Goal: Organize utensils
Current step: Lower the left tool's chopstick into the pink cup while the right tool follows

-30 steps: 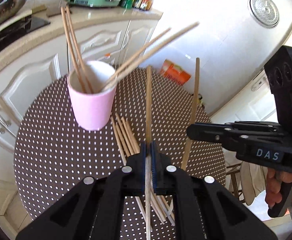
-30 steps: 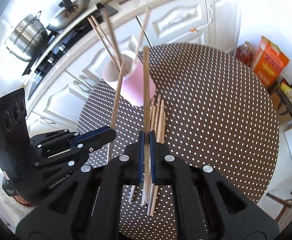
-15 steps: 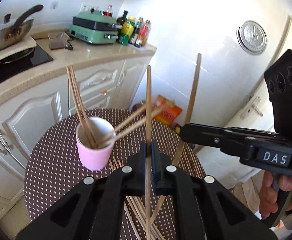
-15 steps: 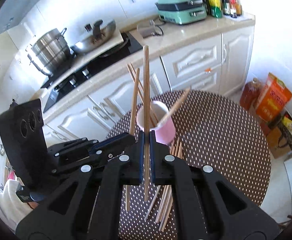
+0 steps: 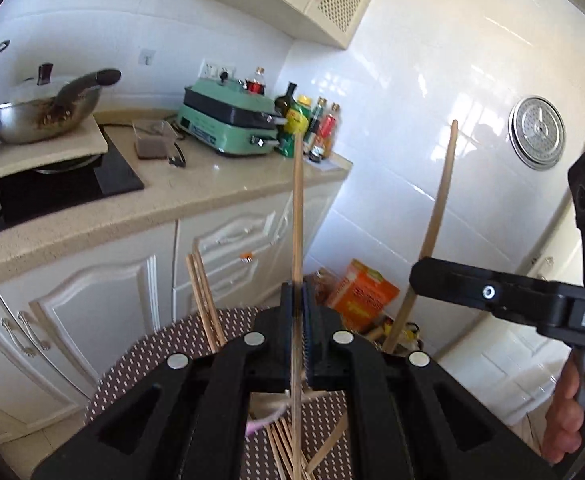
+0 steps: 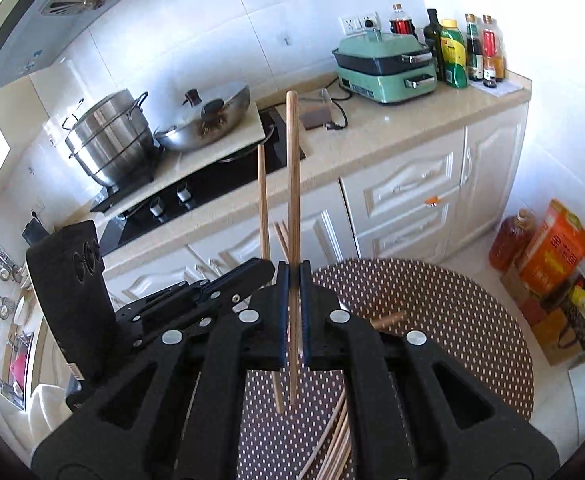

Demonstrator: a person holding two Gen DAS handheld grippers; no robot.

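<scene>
Left wrist view: pink cup mostly hidden, chopsticks poking out – left gripper clamps one wooden chopstick upright above the dotted table.

Right wrist view: right gripper pinches a chopstick too – loose ones lie below.

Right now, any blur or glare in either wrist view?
Left wrist: wooden chopstick in the left gripper slightly motion-smeared, glare on the white tiled wall. Right wrist: sharp, strong fisheye bending of the beige countertop.

Loose chopsticks on table, counter behind
</scene>
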